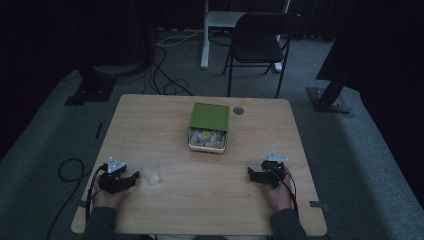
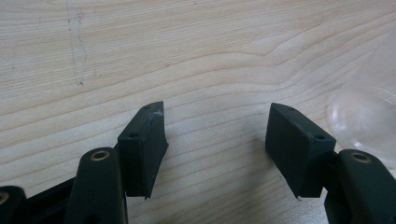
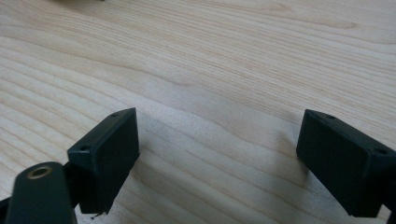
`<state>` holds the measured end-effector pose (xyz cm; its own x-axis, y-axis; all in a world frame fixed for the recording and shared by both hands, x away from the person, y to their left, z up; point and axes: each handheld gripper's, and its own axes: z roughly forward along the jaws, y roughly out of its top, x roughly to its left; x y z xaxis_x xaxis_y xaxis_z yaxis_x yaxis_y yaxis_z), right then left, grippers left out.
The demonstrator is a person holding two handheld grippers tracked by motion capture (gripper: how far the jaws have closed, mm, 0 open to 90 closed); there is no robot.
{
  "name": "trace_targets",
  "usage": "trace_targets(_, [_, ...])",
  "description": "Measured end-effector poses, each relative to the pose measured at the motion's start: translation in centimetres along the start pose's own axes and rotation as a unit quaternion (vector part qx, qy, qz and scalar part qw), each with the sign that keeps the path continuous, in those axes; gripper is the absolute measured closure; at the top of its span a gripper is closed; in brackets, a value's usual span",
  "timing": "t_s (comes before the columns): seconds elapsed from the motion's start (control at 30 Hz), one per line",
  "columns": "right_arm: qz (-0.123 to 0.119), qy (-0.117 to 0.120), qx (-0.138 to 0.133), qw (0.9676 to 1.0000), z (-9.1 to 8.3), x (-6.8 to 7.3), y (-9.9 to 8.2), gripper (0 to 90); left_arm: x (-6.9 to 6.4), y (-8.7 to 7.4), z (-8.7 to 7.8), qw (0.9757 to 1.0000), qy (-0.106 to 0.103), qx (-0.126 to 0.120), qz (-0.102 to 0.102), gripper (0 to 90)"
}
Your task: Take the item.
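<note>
While a green tin (image 1: 210, 117) sits mid-table, a clear cup (image 1: 152, 171) adjoins the left gripper (image 1: 131, 178)

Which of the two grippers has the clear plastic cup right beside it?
The left gripper: the clear cup stands just off its jaws. The right gripper has bare table around it.

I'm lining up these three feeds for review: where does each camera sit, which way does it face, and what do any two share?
High view: above the person's side, facing forward and down on the table; shows both forearms, left claw, right claw, clear cup, green box.
Left gripper view: rides the left claw, facing down its open jaws at the wood, cup at the right edge.
Right gripper view: rides the right claw, open jaws over bare wood.
Shared: high and left gripper views both show the cup.
</note>
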<state>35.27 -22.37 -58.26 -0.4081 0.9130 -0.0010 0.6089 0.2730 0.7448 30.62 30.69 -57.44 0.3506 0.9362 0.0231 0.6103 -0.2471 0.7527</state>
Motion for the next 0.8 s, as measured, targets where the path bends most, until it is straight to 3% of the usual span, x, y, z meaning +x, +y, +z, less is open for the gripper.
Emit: trace_targets(0.8, [0.002, -0.001, -0.001, 1.0, -0.16, 0.22, -0.14, 13.5, -0.11, -0.04, -0.05, 1.0, 0.002, 0.0, 0.0, 39.3])
